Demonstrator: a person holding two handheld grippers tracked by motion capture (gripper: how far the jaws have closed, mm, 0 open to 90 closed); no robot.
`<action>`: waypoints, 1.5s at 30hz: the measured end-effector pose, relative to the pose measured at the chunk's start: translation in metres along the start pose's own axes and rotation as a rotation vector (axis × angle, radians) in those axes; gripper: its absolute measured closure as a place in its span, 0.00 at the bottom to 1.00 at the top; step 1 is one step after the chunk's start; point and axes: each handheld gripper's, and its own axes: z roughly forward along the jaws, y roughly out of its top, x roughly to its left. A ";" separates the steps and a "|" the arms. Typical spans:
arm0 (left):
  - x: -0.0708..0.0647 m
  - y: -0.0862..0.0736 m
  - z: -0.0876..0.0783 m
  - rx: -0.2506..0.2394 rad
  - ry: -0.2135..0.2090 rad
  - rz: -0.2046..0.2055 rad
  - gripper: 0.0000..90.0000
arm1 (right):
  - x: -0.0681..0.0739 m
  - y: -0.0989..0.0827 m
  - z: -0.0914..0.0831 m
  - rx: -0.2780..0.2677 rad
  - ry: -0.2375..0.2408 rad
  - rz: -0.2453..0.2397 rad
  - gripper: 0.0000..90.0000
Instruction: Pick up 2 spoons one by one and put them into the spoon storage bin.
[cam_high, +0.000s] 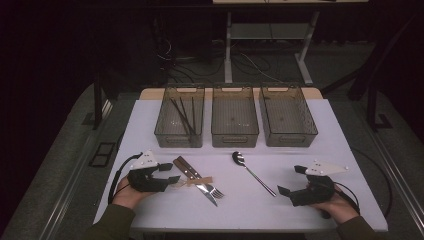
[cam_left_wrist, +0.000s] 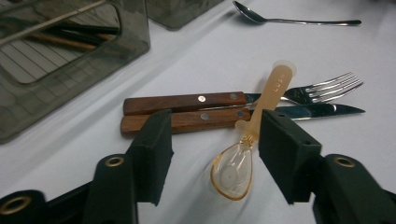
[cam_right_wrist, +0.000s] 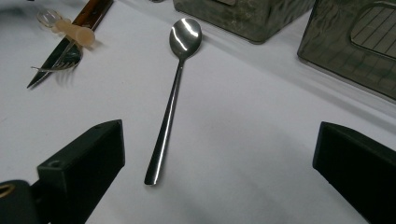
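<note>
- sorting cutlery into bins, by the look of it. 3 grey bins stand in a row at the far side of the white table; the left bin already holds long dark sticks, chopsticks most likely, and the other 2 look bare.
- left gripper is low over the near-left table, its 2 jaws set either side of the small amber plastic spoon. jaws about half-closed; a gap shows on both sides of the spoon, so the pads are not pressing on it. no grip yet.
- plastic spoon: bowl on the cloth between the jaws, handle running away and resting across the fork and the knife, whose 2 wooden handles lie side by side.
- right gripper rests at the near-right table, jaws spread wide, nothing between the pads. the metal spoon lies ahead of it, handle end toward the jaws.
- step in hand, as i judge it: closing on the plastic spoon for pickup.
- next move calls for: finish closing at the narrow neck just above the bowl, then lift straight up so the handle clears the fork and knife without dragging them; it's light and slick and could twist in the pads. then carry to a bin.
</note>
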 end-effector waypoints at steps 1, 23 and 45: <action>0.000 0.000 0.001 0.005 -0.004 -0.002 0.53 | 0.000 0.000 0.000 0.001 0.000 0.000 0.02; -0.001 -0.001 0.014 0.108 -0.028 -0.011 0.70 | 0.001 0.000 0.000 0.004 0.001 -0.011 0.02; -0.007 -0.003 0.019 0.190 -0.042 0.035 0.74 | 0.002 0.000 0.000 0.009 -0.002 -0.021 0.02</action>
